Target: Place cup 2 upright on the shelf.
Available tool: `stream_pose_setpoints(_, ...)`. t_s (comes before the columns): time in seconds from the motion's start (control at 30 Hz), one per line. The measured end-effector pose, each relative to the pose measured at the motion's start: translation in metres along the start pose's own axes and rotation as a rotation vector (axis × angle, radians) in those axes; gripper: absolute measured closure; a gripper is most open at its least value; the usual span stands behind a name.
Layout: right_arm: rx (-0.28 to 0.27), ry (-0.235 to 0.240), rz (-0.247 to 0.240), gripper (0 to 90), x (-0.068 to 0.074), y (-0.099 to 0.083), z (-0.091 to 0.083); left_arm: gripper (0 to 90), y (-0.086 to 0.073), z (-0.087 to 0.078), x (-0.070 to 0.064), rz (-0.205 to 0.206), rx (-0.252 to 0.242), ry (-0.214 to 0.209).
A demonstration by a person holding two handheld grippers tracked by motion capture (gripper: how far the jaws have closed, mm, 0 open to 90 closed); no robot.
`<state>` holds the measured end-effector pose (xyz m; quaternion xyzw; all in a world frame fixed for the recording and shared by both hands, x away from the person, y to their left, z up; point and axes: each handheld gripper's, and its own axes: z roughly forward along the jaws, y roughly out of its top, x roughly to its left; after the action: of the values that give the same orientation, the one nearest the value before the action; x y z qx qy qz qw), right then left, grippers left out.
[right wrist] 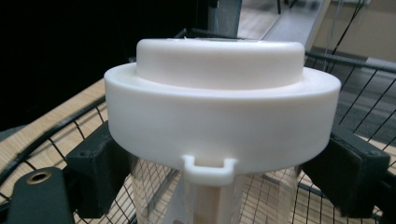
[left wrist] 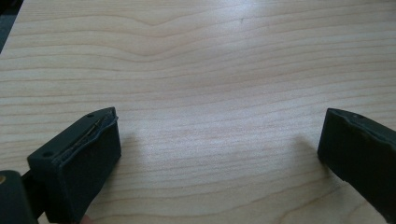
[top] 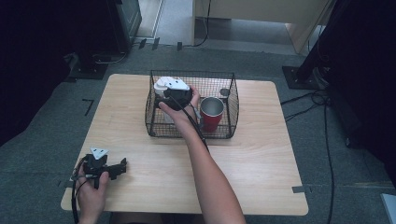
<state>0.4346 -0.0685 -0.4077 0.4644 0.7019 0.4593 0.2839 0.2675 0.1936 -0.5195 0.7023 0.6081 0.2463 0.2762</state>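
**Two grippers, one wire basket, one red cup, one lidded clear container**

We count two handheld grippers at one light wooden counter (top: pixel 261 154). The left gripper (top: pixel 122 166) rests near the counter's front left corner, held by the person's left hand (top: pixel 91 196), with a grey three-cornered plate on top. In the left gripper view we see its two black fingers (left wrist: pixel 77 163) spread wide apart over bare wood grain, with nothing between them.

The right gripper (top: pixel 173 97) is held by the right hand (top: pixel 180 109), whose forearm reaches across the counter into the one black wire basket (top: pixel 233 105) standing at the counter's far middle. In the right gripper view its two fingers (right wrist: pixel 100 170) sit on either side of a single clear container (right wrist: pixel 154 196), just below that container's white lid (right wrist: pixel 219 116); we read them as pinching the container's transparent body. The lid is round and stepped, with one small loop tab at its front edge. Basket wires show behind and beneath the container, so it lies within the basket, toward its left half.

One red cup (top: pixel 211 114) with a metallic rim stands upright in the basket's right half, just beside the right hand. We also see one small dark round object (top: pixel 225 92) near the basket's far right corner; what it is we cannot tell.
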Motion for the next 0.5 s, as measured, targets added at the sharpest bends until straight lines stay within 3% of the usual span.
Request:
stream_pose_setpoints(0.17,0.043,-0.002,0.004,14.0,-0.0009,-0.0036,0.0041,0.0,0.0000,0.0000,0.0000,0.001,0.000,0.000)
stream_pose_setpoints(0.5,0.072,0.013,-0.007,13.9,0.0013,-0.0054,-0.0043,0.0,0.0000,0.0000,0.0000,0.000,0.000,0.001)
